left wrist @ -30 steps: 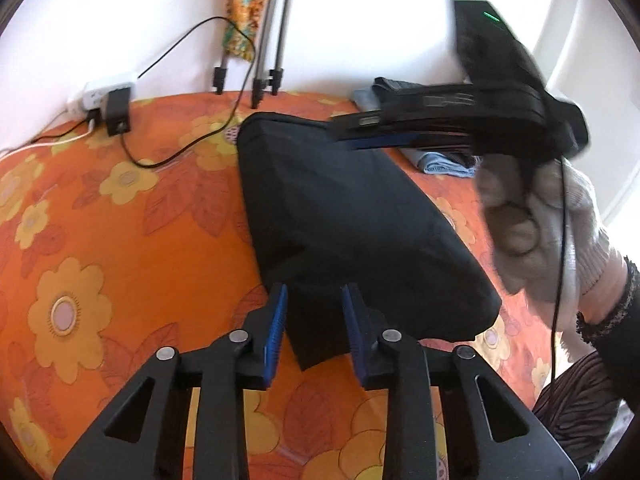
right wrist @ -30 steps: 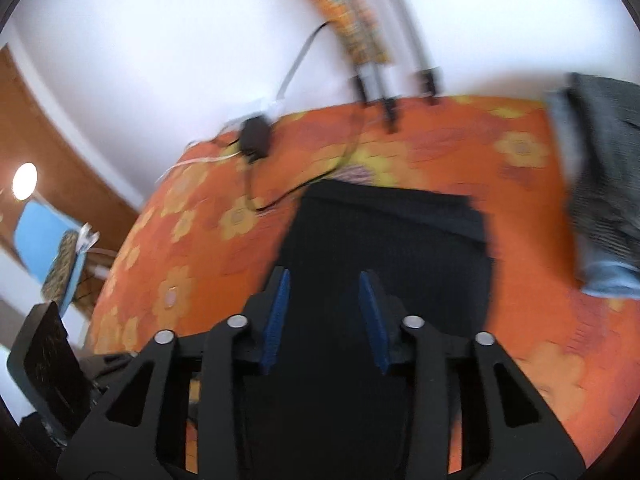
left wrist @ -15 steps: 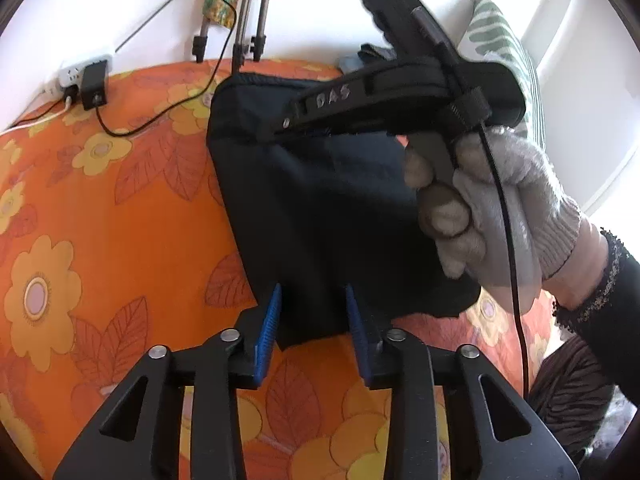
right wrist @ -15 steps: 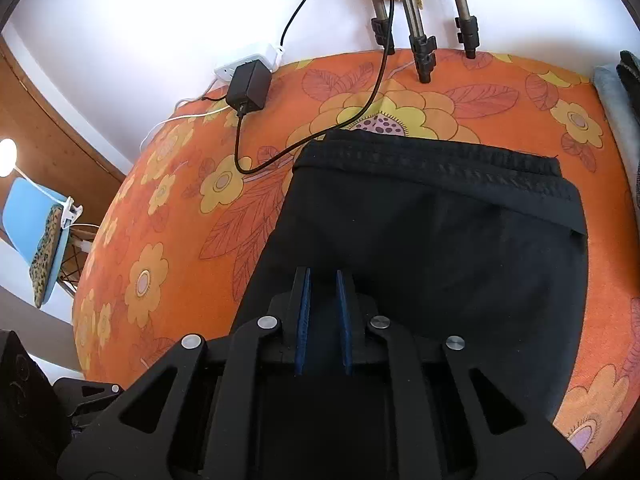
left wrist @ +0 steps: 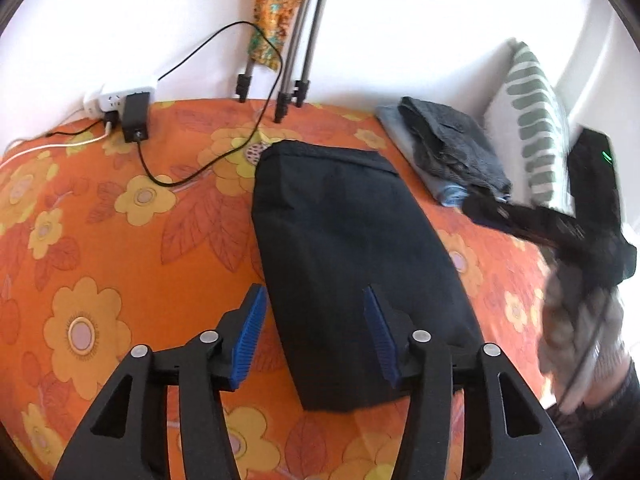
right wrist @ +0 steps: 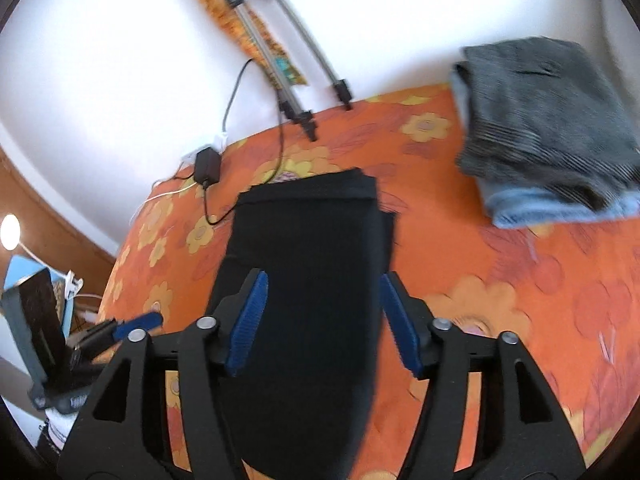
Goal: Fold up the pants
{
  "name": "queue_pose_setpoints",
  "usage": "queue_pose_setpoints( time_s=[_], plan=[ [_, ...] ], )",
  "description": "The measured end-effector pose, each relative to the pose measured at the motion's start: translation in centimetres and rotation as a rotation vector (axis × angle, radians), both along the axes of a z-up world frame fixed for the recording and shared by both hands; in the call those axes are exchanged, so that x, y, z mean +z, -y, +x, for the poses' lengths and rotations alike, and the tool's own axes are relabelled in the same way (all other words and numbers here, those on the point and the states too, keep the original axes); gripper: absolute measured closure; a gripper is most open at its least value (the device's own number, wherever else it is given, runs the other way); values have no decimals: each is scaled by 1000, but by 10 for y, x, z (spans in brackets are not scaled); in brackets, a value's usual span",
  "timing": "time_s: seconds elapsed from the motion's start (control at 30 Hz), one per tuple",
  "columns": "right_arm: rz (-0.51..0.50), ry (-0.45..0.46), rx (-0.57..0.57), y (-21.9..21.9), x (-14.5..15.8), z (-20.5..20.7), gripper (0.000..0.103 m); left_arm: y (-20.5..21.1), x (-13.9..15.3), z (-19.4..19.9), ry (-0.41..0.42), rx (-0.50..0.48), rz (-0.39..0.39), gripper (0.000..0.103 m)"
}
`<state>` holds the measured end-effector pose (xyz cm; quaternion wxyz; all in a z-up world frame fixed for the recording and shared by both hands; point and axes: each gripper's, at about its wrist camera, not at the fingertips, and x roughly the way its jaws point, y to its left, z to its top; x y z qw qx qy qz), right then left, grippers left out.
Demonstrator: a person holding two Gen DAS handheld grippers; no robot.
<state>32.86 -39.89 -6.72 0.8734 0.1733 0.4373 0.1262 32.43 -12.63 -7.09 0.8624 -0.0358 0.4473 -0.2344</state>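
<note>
The black pants (left wrist: 340,248) lie folded into a neat block on the orange flowered bedspread (left wrist: 120,248). My left gripper (left wrist: 316,336) is open and empty above the near end of the block. My right gripper (right wrist: 322,320) is open and empty above the same pants (right wrist: 308,280), waistband end away from me. In the left wrist view the right gripper (left wrist: 480,210) shows blurred at the right edge, held in a gloved hand, off the pants. In the right wrist view the left gripper (right wrist: 138,326) shows at the lower left.
A stack of folded grey and blue clothes (left wrist: 448,152) lies at the far right, also in the right wrist view (right wrist: 548,128), beside a striped pillow (left wrist: 536,128). Tripod legs (left wrist: 292,92), a power strip (left wrist: 124,98), a black adapter (left wrist: 136,118) and its cable sit by the wall.
My right gripper, shut and low over the pants half a second ago, has opened and pulled back to the right. My left gripper has opened wider and lifted slightly.
</note>
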Motion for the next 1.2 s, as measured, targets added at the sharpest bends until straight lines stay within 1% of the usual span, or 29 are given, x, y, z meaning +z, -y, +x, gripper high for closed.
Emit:
queue_pose_setpoints(
  time_s=[0.07,0.2,0.23,0.33,0.43,0.57,0.63,0.7,0.83,0.93,1.0,1.17,1.2],
  plan=[
    [-27,6,-5,2,-2,-6,39,2,-4,8,-4,15,10,53],
    [-140,36,15,-7,-7,-7,38,5,-12,24,-24,41,18,53],
    [-153,42,20,-9,-9,-8,36,7,-13,27,-24,46,25,53],
    [-170,62,37,-13,-12,-7,32,12,-20,38,-39,56,28,53],
    [-193,76,44,-15,-14,-5,26,16,-30,48,-85,56,8,53],
    [-214,37,36,-9,-23,10,25,14,-42,58,-132,75,-19,53],
    [-180,0,34,-1,-30,19,25,12,-46,61,-153,78,-32,53],
    [-105,-44,42,6,-39,28,25,8,-49,63,-160,84,-44,53],
    [-26,-106,50,9,-55,36,25,5,-54,66,-186,78,-79,53],
    [-13,-134,54,5,-65,38,26,5,-56,68,-201,77,-102,53],
    [-17,-141,62,2,-69,38,28,6,-57,69,-201,77,-108,53],
    [-19,-128,60,2,-69,37,30,10,-57,71,-195,72,-114,53],
    [-23,-122,59,1,-70,37,32,10,-58,71,-193,72,-116,53]
  ],
)
